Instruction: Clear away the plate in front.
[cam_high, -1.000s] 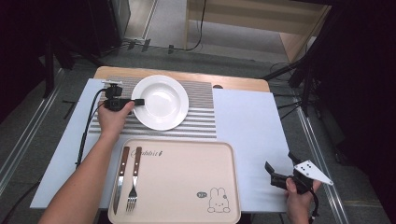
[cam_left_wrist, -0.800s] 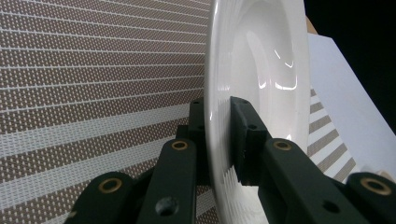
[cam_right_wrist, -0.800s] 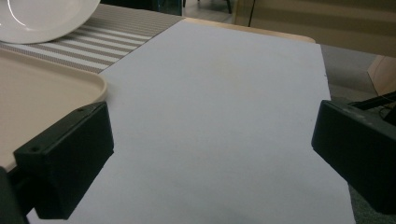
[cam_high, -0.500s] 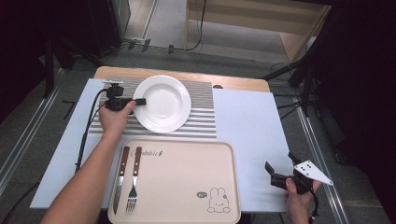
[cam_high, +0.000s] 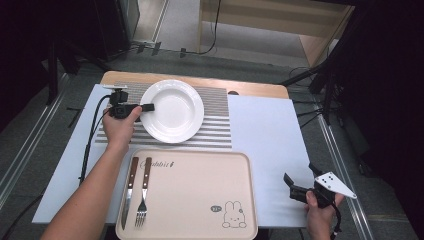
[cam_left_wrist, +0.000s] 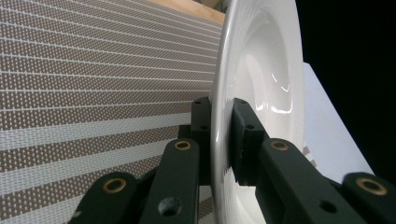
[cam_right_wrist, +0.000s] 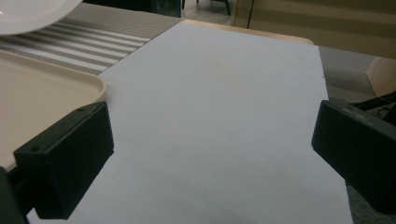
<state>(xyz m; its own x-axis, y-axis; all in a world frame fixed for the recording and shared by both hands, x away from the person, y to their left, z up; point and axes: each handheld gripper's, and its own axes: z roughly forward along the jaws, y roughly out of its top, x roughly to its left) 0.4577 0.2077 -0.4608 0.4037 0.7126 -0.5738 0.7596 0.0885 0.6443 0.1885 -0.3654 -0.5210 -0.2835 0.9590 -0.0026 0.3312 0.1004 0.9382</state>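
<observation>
My left gripper (cam_high: 148, 107) pinches the plate (cam_high: 172, 111) by its rim w/ thin bite; it could slip & drop. Right gripper (cam_high: 298, 186) idle, jaws wide.

A rectangular beige plastic tray (cam_high: 200, 165) with a rabbit print is placed at the near edge of the desk (cam_high: 265, 130). A wooden-handled knife (cam_high: 128, 187) and fork (cam_high: 143, 192) are laid side by side at its left.
</observation>
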